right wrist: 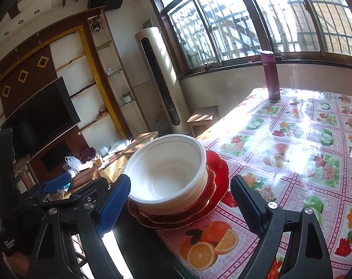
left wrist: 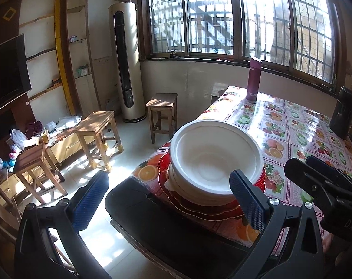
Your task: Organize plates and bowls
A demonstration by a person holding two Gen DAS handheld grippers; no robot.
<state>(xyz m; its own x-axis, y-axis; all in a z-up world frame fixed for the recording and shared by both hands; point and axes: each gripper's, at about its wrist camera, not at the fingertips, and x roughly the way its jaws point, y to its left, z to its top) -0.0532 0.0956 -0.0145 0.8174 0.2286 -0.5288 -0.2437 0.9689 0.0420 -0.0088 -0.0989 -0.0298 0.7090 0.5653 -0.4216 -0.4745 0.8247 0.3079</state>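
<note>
Seen from the left wrist: white bowls (left wrist: 216,160), nested, stacked on red plates (left wrist: 206,205) at the near corner of the desk (left wrist: 292,125), on its fruit-print cloth. Left tongs (left wrist: 169,201) spread wide, holding nothing, blue pads (left wrist: 249,203) short of the stack, one overlapping the bowl rim in the picture only. Right tongs (left wrist: 320,176) visible at the right edge, black and clear of the crockery. Purple flask (left wrist: 253,79) upright at the far edge of the desk, well apart from the stack; dark cup (left wrist: 343,114) by the right edge.

Seen from the right wrist: same stack, bowls (right wrist: 169,172) atop plates (right wrist: 218,174), just ahead and a little left of centre. Right tongs (right wrist: 178,207) wide apart and empty, left pad (right wrist: 114,205) close beside the bowl wall, contact not clear. Left tongs (right wrist: 57,184) low at the left, beside the desk edge.

Stacking apparently complete or nearly so: no loose plate or bowl in sight on the desk. Step in hand judged as the pause over the finished pile. Next move, probably, either a squaring-up of the bowls on the plates or a withdrawal; any nudge to be gentle, given a stack so near the desk corner.
</note>
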